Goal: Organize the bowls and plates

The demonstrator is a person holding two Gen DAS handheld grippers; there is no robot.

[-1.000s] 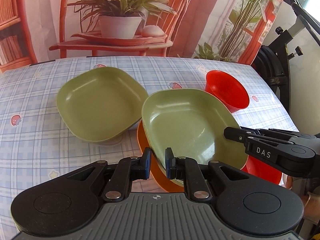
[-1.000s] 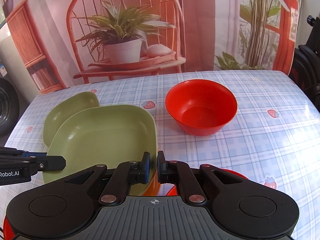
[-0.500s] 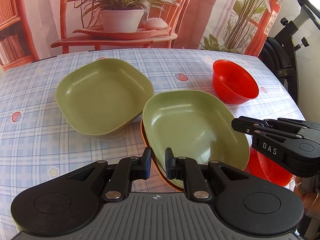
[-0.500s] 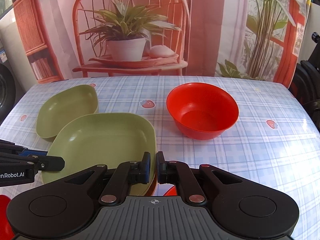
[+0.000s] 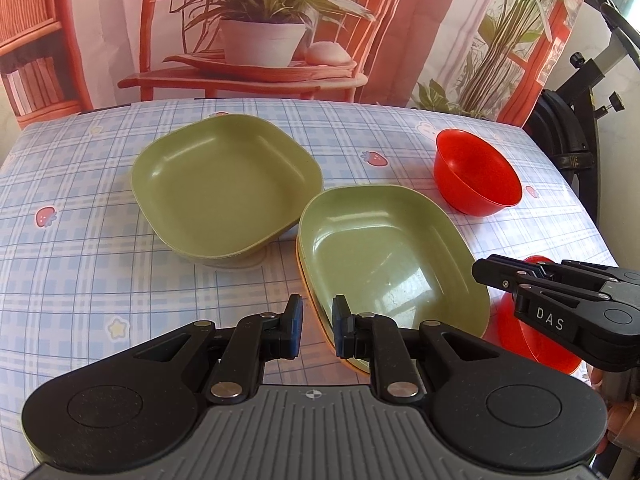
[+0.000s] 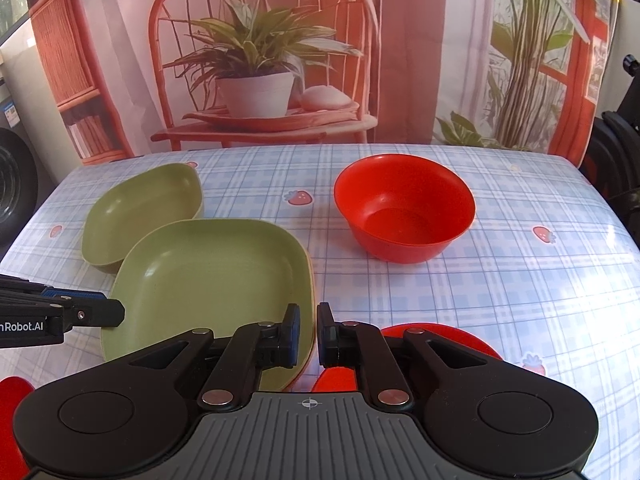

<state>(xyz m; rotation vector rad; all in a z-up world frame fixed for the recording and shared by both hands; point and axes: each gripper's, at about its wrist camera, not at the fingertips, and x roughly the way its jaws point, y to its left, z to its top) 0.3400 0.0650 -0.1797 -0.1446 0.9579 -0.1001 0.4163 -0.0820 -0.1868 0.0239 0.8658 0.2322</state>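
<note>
Rim of the near square green plastic plate [image 5: 384, 256] is straddled, ungripped, by the slightly parted left gripper [image 5: 316, 326], at twelve o'clock; the right gripper [image 6: 308, 334], narrowly parted, holds nothing.

Both views are bright and sharp, lit by strong daylight from the right that washes the tablecloth [image 6: 560, 280] almost white at its right edge and puts a window-shaped glare patch inside the near green plate [image 5: 400, 292]. Shadows are soft and short, seen as a faint dark rim under the far green plate [image 5: 224, 260] and the red bowl [image 6: 404, 256]. Fisheye distortion bends the table edge and the backdrop [image 6: 400, 40] near the corners, which darken slightly.
</note>
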